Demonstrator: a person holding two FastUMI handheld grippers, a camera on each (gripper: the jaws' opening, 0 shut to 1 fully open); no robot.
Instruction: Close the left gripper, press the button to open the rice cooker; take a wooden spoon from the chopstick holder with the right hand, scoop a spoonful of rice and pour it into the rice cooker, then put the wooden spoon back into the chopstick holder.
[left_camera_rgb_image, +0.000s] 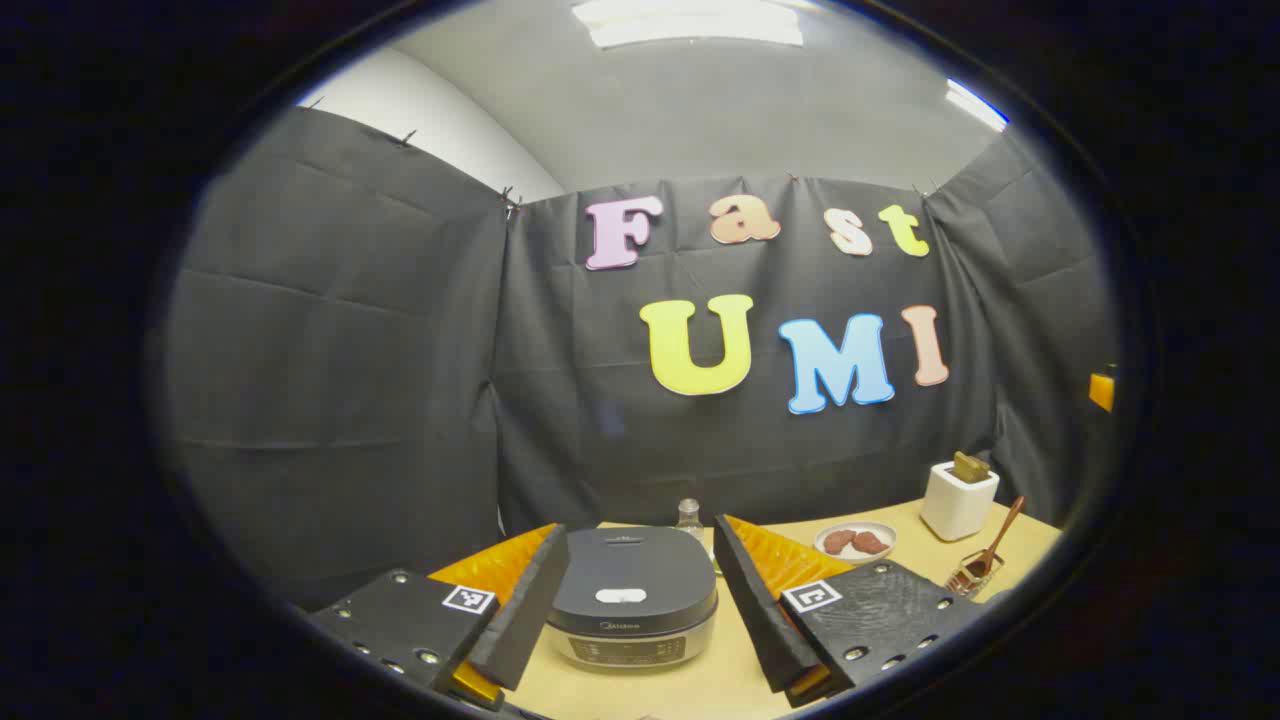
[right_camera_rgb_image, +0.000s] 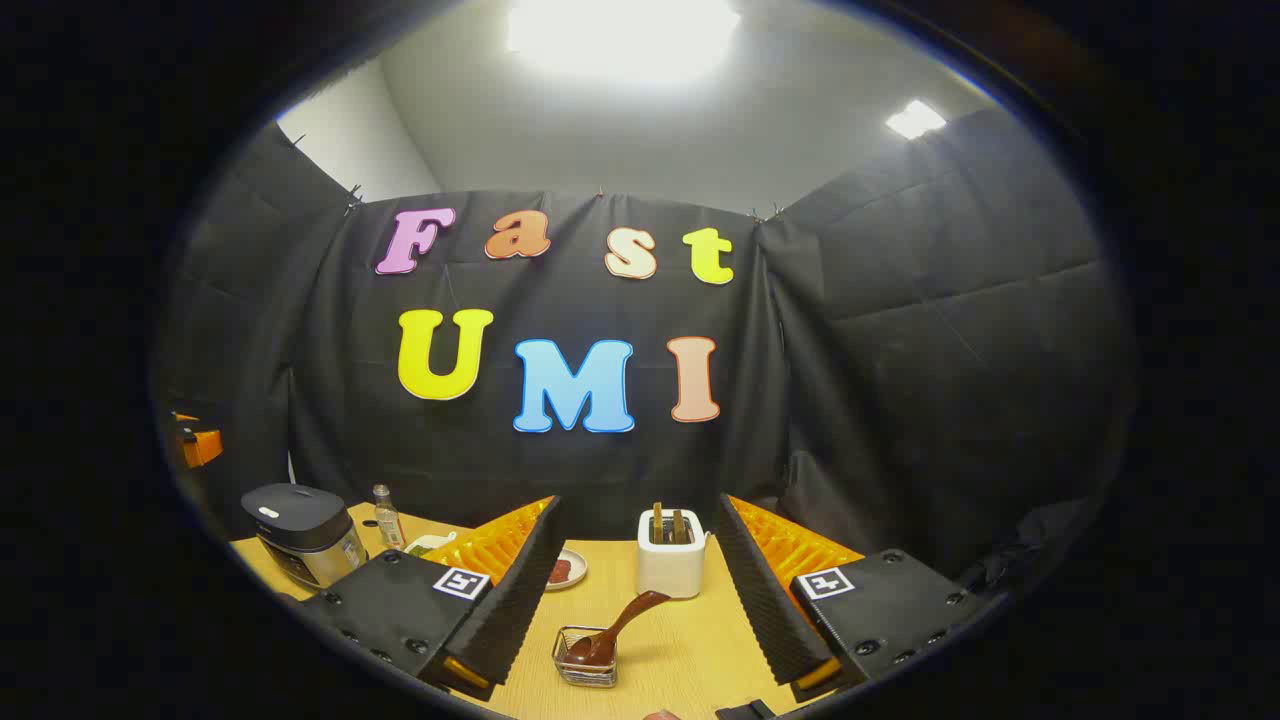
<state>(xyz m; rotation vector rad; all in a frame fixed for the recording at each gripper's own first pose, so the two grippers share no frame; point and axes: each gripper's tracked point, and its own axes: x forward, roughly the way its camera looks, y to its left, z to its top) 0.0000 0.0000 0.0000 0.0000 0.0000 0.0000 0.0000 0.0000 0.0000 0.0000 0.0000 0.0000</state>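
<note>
Pale wood forms the surface (left_camera_rgb_image: 720, 680) that carries everything. In the left gripper view, the left gripper (left_camera_rgb_image: 640, 640) hangs with its jaws wide apart, framing the closed dark-lidded rice cooker (left_camera_rgb_image: 632, 595) straight ahead. A small clear bottle (left_camera_rgb_image: 689, 518) stands just behind the cooker. To the right sit a plate (left_camera_rgb_image: 855, 541) with reddish pieces, a white toaster (left_camera_rgb_image: 958, 499), and the chopstick holder (left_camera_rgb_image: 972, 574) with the wooden spoon (left_camera_rgb_image: 1002, 537) leaning out of it. In the right gripper view, the right gripper (right_camera_rgb_image: 635, 630) also has its jaws apart, holding nothing, with the chopstick holder and spoon between them and the toaster beyond.
</note>
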